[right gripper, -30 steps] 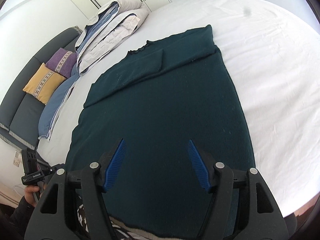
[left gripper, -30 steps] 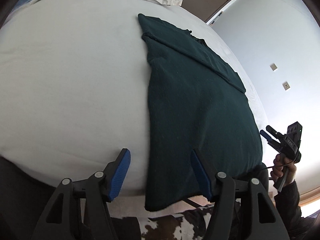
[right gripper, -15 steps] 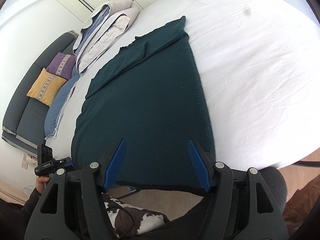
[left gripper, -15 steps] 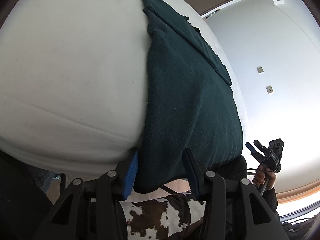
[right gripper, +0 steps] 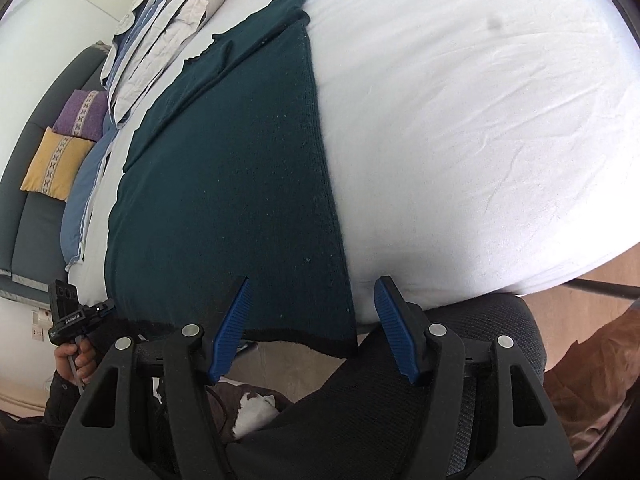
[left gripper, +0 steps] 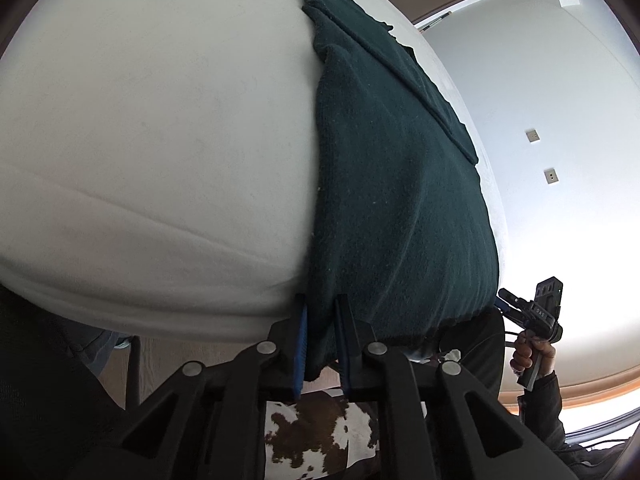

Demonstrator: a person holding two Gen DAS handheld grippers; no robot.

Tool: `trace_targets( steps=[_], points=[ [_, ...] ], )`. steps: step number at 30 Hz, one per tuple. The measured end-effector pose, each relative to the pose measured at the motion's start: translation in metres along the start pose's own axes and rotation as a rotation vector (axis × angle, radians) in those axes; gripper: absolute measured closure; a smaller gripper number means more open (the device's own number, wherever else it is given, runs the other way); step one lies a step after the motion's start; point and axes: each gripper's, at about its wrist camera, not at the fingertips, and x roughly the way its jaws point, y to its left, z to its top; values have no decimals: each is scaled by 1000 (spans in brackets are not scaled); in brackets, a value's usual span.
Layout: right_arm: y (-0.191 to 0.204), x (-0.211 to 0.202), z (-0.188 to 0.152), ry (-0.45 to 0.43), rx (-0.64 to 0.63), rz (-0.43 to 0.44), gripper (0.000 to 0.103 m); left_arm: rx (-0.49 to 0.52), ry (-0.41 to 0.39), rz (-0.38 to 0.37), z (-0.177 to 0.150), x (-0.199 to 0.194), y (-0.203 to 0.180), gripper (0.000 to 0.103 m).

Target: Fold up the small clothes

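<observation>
Sweater (right gripper: 232, 184): one, on bed (right gripper: 460, 120); left tool (left gripper: 320, 344) clamps hem, right tool (right gripper: 312, 328) wide open, empty.

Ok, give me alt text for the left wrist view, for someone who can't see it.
The left gripper is shut on the near hem corner of a dark green sweater that lies flat on a white bed and hangs over its edge. At far right, the person's other hand holds the right gripper near the opposite corner.

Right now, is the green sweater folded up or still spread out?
Mostly spread: the green sweater lies flat on the bed, only its sleeves folded across.
</observation>
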Motion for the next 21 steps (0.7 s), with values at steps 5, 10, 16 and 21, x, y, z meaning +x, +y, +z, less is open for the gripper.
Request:
trace_targets(
  steps=[5, 10, 16, 21],
  points=[
    [7, 6, -2, 53, -34, -20, 69, 14, 7, 25, -2, 2, -2, 87],
    [13, 12, -2, 68, -56, -42, 79, 30, 0, 42, -2, 2, -5, 94],
    [11, 9, -8, 46, -54, -37, 97, 63, -26, 71, -5, -5, -9, 96],
    [15, -8, -14, -34, -50, 5, 98, 76, -68, 46, -9, -20, -15, 97]
  ],
)
